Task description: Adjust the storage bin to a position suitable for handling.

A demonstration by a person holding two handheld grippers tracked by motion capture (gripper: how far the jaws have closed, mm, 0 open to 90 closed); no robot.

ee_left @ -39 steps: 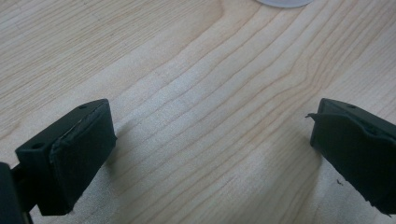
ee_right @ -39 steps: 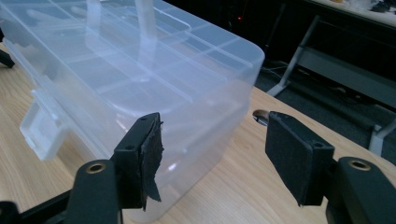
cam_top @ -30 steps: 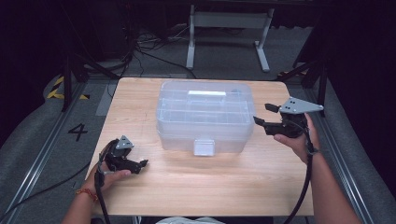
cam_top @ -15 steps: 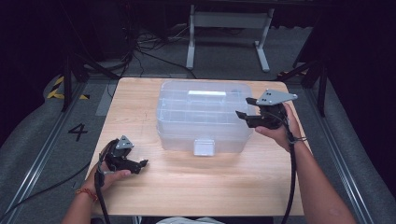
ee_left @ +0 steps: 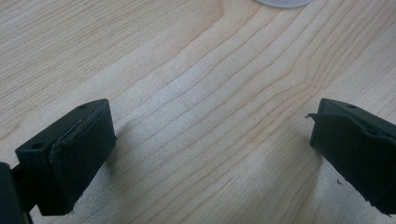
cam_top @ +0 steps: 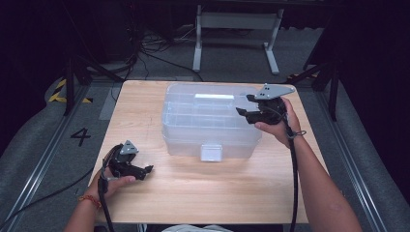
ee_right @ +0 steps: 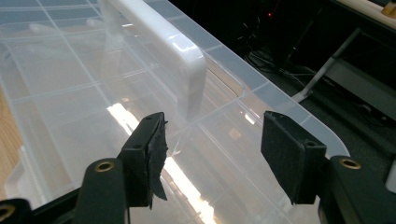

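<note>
I see right hand-held gripper (ee_right: 210, 140) half-open, empty, over clear bin (cam_top: 208, 121) lid, handle (ee_right: 159, 51) at 12 o'clock; left hand-held gripper (ee_left: 210, 154) wide open, empty, above worktop (cam_top: 217, 193).

The only thing I can read is a dark number 4 (cam_top: 80, 136) on the grey floor (cam_top: 43, 145), just left of the table (cam_top: 145, 106). Beyond that digit, yellow and black warning stripes (cam_top: 67, 92) lie on the same floor, with no words on them. The clear box (cam_top: 193, 121) on the table carries no label that I can read.
</note>
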